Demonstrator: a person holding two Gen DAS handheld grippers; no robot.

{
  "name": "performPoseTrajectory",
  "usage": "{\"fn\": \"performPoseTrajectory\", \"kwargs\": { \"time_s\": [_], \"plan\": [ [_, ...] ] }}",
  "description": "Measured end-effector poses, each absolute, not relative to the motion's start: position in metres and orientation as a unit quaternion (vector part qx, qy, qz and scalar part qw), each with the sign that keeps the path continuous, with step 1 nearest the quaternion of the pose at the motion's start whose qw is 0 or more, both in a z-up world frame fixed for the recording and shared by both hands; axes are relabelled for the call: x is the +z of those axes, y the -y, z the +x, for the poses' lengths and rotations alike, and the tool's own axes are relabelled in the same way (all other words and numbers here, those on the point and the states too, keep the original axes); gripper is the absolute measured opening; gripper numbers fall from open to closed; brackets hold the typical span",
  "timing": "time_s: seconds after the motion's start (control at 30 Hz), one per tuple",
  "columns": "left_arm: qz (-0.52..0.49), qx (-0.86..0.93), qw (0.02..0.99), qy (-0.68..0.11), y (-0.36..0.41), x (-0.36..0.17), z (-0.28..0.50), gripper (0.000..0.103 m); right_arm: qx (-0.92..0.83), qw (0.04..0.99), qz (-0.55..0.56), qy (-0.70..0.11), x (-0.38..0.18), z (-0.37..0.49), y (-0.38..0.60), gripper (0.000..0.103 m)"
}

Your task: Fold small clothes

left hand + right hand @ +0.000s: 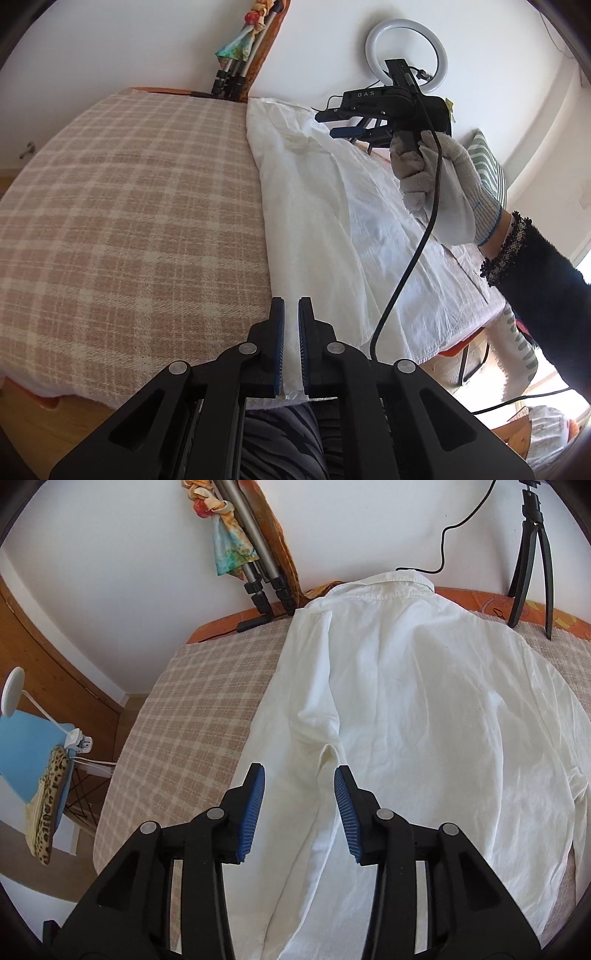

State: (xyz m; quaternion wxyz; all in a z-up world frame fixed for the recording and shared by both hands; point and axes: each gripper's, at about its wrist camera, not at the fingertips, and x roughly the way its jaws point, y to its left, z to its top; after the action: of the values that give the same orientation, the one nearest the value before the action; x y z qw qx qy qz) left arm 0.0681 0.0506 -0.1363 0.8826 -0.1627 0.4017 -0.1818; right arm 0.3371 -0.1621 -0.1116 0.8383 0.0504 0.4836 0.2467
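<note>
Left wrist view: left gripper [291, 345] is nearly pressed together, pinching the near hem of the white shirt [332, 221] at the bed's front edge. Right gripper [299, 814] is spread wide, holding nothing, hovering above a folded-in sleeve [317, 760]. Shirt lies collar-away on the plaid blanket [192, 716], w/ one side apparently already turned in. Step, I judge: mid-fold, lengthwise. Next prob needs the right gripper to drop & close on cloth, then both carry the hem toward the collar [384, 581], w/o dragging the shirt.
</note>
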Motion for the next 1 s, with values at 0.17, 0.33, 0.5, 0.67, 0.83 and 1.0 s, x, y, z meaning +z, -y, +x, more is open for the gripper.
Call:
{"fn": "performPoseTrajectory", "kwargs": {
  "time_s": [0.17, 0.33, 0.5, 0.67, 0.83, 1.0],
  "plan": [
    [-0.174, -0.173, 0.886, -0.393, -0.057, -0.13, 0.067, 0.006, 0.292, 0.824, -0.008, -0.485, -0.124, 0.318, 0.116, 0.036],
    [-0.174, -0.167, 0.883, -0.402, -0.062, -0.136, 0.06, 0.007, 0.296, 0.799, -0.085, -0.517, -0.162, 0.307, 0.08, 0.03],
    [-0.179, -0.166, 0.882, -0.403, -0.065, -0.139, 0.062, 0.007, 0.327, 0.781, -0.144, -0.512, -0.177, 0.255, 0.084, 0.03],
    [-0.189, -0.168, 0.873, -0.416, -0.062, -0.148, 0.069, 0.019, 0.356, 0.775, -0.129, -0.506, -0.161, 0.22, 0.099, 0.03],
    [-0.214, -0.188, 0.854, -0.436, -0.053, -0.167, 0.076, 0.022, 0.372, 0.779, -0.055, -0.502, -0.143, 0.207, 0.112, 0.03],
    [-0.188, -0.183, 0.862, -0.434, -0.044, -0.168, 0.066, 0.022, 0.372, 0.76, -0.05, -0.53, -0.162, 0.191, 0.109, 0.03]
  ]
}}
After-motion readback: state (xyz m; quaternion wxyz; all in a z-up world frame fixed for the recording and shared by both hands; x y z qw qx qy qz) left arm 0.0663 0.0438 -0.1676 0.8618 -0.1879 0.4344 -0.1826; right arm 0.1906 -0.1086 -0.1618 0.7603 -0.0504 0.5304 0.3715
